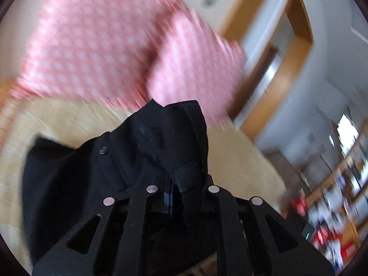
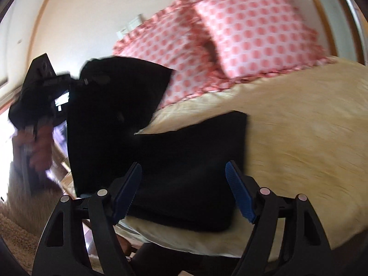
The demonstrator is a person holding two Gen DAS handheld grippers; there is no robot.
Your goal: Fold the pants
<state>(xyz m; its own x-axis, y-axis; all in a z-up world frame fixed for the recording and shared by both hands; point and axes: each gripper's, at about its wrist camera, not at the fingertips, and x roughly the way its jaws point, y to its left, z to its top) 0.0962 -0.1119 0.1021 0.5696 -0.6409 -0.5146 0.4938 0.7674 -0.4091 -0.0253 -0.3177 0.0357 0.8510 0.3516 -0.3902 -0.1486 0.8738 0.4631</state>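
The left tool [image 1: 169, 197] grips the black pants [image 1: 110, 161] at the waist — lifting them to fold over — while the right tool [image 2: 184, 191] hovers wide above the bed [image 2: 299, 126].

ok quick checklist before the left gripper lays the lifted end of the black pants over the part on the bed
1. Left gripper clamped on black pants: ok, cloth bunched between its fingers.
2. Right gripper free: ok, open, fingers apart above the cloth.
3. Lower part lying flat on the bed: ok.
4. Lifted end hanging smooth: not ok, bunched.
5. Pillows apart from the pants on the bed: ok.
6. Edges aligned: cannot tell, motion blur.
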